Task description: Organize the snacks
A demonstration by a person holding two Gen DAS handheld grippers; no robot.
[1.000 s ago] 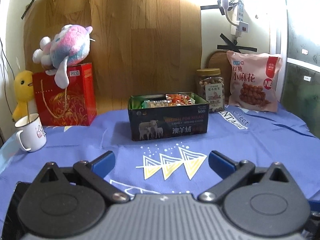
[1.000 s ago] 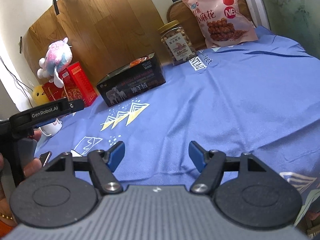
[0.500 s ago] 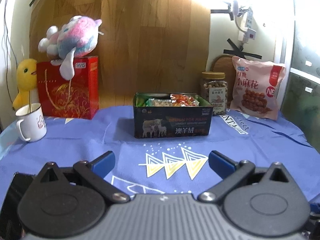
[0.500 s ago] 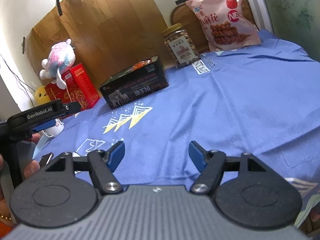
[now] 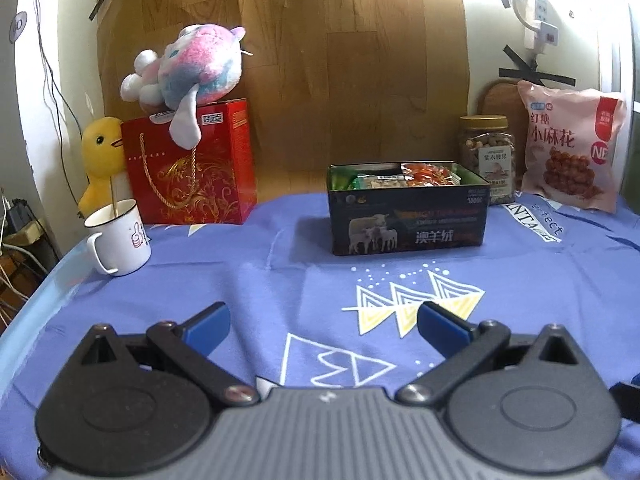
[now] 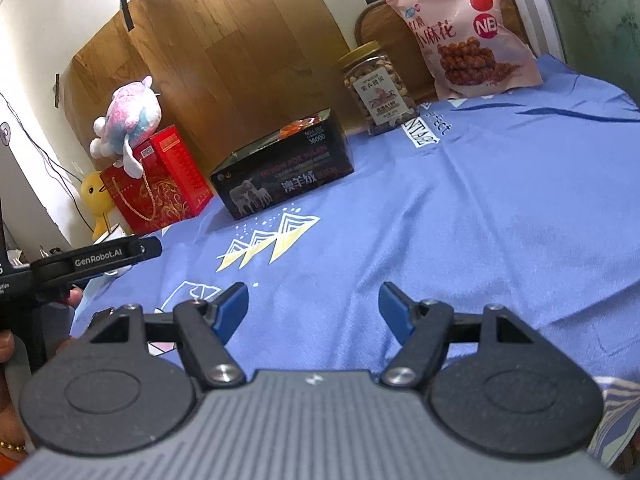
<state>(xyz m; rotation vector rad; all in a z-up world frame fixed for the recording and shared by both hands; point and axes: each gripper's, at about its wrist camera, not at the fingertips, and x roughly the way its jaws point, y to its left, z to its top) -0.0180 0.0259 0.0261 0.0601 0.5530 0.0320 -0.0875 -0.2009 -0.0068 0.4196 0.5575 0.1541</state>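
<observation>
Hovering wide and empty over the near blue-clothed surface, the left claw and right claw face the far dark snack box, with the nut jar and pink bag to its right.

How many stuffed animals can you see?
2. A pink and blue plush toy lies on top of the red gift bag, and a yellow duck stands behind the white mug. More could be hidden behind the bag.
</observation>
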